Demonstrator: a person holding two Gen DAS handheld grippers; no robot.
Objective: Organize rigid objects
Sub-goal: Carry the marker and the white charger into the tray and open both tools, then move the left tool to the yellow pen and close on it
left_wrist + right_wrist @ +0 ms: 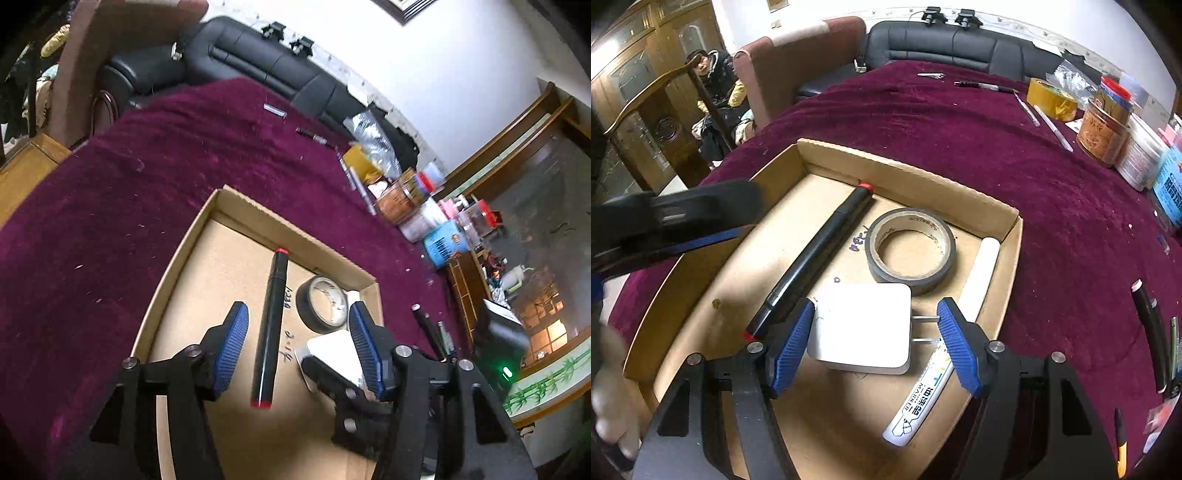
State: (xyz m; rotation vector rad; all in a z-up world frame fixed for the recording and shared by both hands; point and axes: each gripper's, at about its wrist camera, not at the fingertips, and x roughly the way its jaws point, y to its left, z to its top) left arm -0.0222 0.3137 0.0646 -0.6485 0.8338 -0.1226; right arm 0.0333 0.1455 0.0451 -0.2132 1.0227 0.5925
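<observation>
Two markers lie in the cardboard tray (pixel 827 155): black marker (pixel 812 254) runs diagonally, red cap far; white one (pixel 923 398) reads "MARKER". Left tongs (pixel 295 347) and right tongs (pixel 877 343) both apart, gripping nothing.

My left wrist camera looks steeply down along the left gripper (pixel 297 325) from close above the near part of the cardboard tray (pixel 177 258), its frame rolled so the maroon table (pixel 110 203) slants and the black sofa (pixel 258 55) sits top centre. My right wrist camera looks down just as closely over the right gripper (pixel 876 321), sitting level and facing that sofa (pixel 960 44) across the table (pixel 1052 221). Both views share the tray (pixel 908 166), the black marker (pixel 269 332) (pixel 812 258), the tape roll (pixel 325 302) (pixel 910 251) and the white charger (pixel 332 350) (pixel 862 325).
</observation>
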